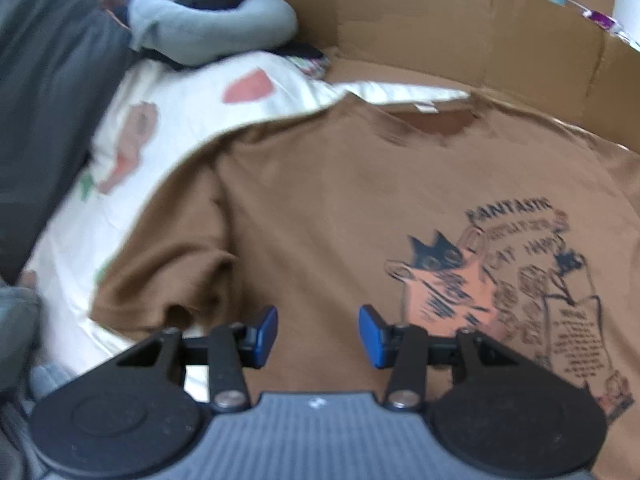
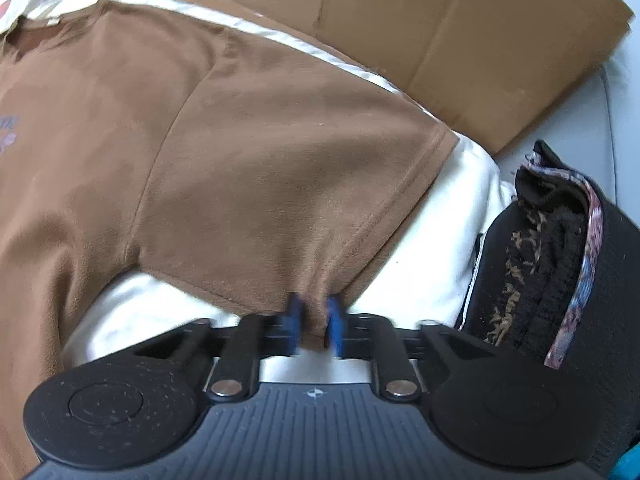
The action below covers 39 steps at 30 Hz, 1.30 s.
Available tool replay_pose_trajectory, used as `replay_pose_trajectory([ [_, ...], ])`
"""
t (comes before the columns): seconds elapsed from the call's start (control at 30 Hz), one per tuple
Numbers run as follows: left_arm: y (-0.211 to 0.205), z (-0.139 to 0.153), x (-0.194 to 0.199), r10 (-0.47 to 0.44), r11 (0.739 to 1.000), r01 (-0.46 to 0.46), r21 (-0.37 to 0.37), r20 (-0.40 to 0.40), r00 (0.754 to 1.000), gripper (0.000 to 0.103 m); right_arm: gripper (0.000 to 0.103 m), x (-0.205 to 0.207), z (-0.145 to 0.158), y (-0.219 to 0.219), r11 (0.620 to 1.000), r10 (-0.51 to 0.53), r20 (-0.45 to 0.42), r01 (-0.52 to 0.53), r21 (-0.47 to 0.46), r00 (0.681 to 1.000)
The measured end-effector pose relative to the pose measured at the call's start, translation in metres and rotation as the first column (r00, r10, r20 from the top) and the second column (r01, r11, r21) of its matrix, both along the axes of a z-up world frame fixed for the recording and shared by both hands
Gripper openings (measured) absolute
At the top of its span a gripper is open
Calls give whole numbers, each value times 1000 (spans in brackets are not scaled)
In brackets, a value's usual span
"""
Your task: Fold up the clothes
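Brown T-shirt (image 1: 320, 208): spread front-up on a cream printed sheet (image 1: 160, 132), neck opening toward the far cardboard wall (image 1: 460, 28). Chest carries a dark cat graphic (image 1: 500, 280) with lettering above it. One short sleeve lies rumpled at the near left in the left wrist view; the other sleeve (image 2: 300, 184) lies flatter, its hem running diagonally in the right wrist view.

Left gripper (image 1: 318, 332): over the shirt's lower body, jaws about half apart, blue pads (image 1: 266, 330) clear of the cloth, nothing between them.

Right gripper (image 2: 314, 324): at the sleeve's lower corner, jaws drawn almost together, a pinch of brown fabric caught between the blue pads (image 2: 294, 320).

Grey pillow-like roll (image 1: 208, 24): at the sheet's far left corner, beside dark grey upholstery (image 1: 48, 100).

Dark knitted garment (image 2: 532, 264) with patterned trim: bundled at the right, just beside the sheet's edge, apart from the shirt.

Image quality: both views slightly blurred.
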<state>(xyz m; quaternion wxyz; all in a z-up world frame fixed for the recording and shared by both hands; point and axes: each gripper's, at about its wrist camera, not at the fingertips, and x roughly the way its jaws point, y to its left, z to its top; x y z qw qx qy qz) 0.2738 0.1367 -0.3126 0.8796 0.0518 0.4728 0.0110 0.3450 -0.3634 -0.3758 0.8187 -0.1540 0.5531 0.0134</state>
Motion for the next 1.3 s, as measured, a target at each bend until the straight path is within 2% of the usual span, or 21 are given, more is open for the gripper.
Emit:
replay_pose_trajectory([
  [0.13, 25, 11, 4, 81, 997, -82, 8, 52, 995, 48, 6, 3, 2, -3, 1000, -23, -7, 23, -14, 1000],
  [0.23, 44, 18, 7, 129, 990, -134, 50, 95, 987, 48, 6, 7, 5, -8, 996, -68, -7, 67, -60, 998],
  [0.33, 64, 20, 9, 189, 977, -199, 74, 125, 974, 48, 8, 7, 12, -18, 993, -107, -16, 107, -42, 994],
  [0.53, 103, 7, 2, 322, 936, -339, 93, 161, 933, 48, 10, -7, 33, -20, 995, -87, 27, 89, -50, 996],
  [0.7, 126, -11, -4, 386, 908, -407, 97, 177, 905, 48, 11, -12, 41, -12, 997, -51, 56, 54, -49, 997],
  [0.93, 149, -24, -10, 412, 895, -441, 63, 259, 874, 48, 14, -25, 46, 6, 999, 37, 62, -35, -26, 997],
  [1.1, 158, -41, -7, 412, 896, -440, 61, 257, 874, 37, 15, -31, 48, 15, 997, 68, 68, -66, -30, 995],
  [1.23, 157, -51, -4, 407, 903, -427, 42, 234, 883, 37, 15, -32, 46, 20, 997, 73, 65, -72, -15, 995],
  [1.3, 158, -53, -4, 428, 897, -442, 7, 232, 873, 36, 15, -32, 46, 24, 997, 82, 65, -81, -8, 995],
])
